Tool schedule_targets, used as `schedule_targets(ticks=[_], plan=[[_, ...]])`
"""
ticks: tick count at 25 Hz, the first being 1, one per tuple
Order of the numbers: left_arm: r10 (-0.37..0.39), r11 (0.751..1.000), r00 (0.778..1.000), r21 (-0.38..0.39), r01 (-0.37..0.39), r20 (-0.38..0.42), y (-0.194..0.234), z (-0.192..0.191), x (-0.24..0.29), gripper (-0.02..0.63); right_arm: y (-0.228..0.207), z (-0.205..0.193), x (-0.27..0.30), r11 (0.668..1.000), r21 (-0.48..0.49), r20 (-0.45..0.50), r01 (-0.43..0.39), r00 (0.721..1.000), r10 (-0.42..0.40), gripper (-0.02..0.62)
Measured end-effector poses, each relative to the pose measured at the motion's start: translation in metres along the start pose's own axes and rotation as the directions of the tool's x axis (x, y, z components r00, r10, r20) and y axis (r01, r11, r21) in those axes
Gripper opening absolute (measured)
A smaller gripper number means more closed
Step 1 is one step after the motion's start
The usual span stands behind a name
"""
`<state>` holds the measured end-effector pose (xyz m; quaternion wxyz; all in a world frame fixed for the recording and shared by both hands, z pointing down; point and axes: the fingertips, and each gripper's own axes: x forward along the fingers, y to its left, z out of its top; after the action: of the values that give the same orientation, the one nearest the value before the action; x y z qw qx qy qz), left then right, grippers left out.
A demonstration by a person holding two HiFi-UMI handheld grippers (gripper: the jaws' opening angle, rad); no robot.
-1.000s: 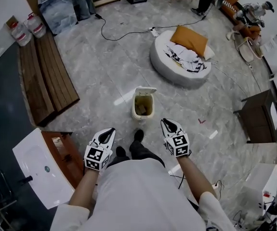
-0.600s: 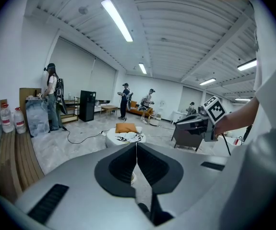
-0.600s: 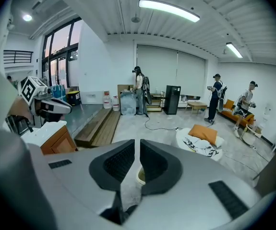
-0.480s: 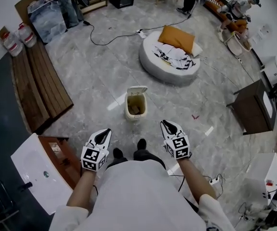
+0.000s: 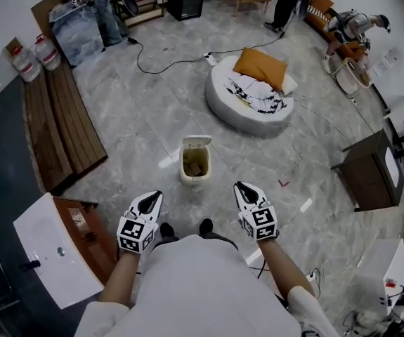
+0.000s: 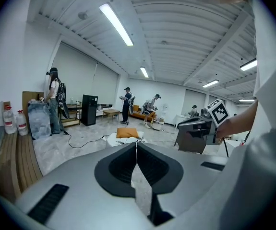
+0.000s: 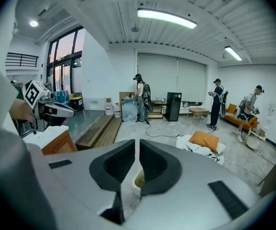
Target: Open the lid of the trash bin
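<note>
item: small trash bin (image 5: 194, 177), on the marble floor ahead of the person, well apart from both grippers. lid (image 5: 197, 142) already tipped up, contents showing. left gripper (image 5: 152, 199): jaws together, empty. right gripper (image 5: 242, 189): jaws nearly touching, empty. handling note: little likely remains; if needed, step closer, crouch, nudge lid fully back.
</note>
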<state>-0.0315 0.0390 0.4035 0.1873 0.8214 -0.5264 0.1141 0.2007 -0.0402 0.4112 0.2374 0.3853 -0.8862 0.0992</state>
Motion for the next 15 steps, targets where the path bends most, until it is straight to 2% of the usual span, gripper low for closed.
schedule_targets(ticks=[10, 15], plan=[[0.065, 0.998, 0.997, -0.021, -0.065, 0.04, -0.005, 0.016, 0.01, 0.018, -0.04, 0.019, -0.014, 1.0, 0.01, 0.082, 0.014, 0.997, -0.015, 0.037], [0.086, 0.996, 0.995, -0.017, -0.085, 0.049, -0.006, 0.022, 0.013, 0.018, -0.049, 0.019, -0.015, 1.0, 0.023, 0.09, 0.007, 0.996, -0.009, 0.037]])
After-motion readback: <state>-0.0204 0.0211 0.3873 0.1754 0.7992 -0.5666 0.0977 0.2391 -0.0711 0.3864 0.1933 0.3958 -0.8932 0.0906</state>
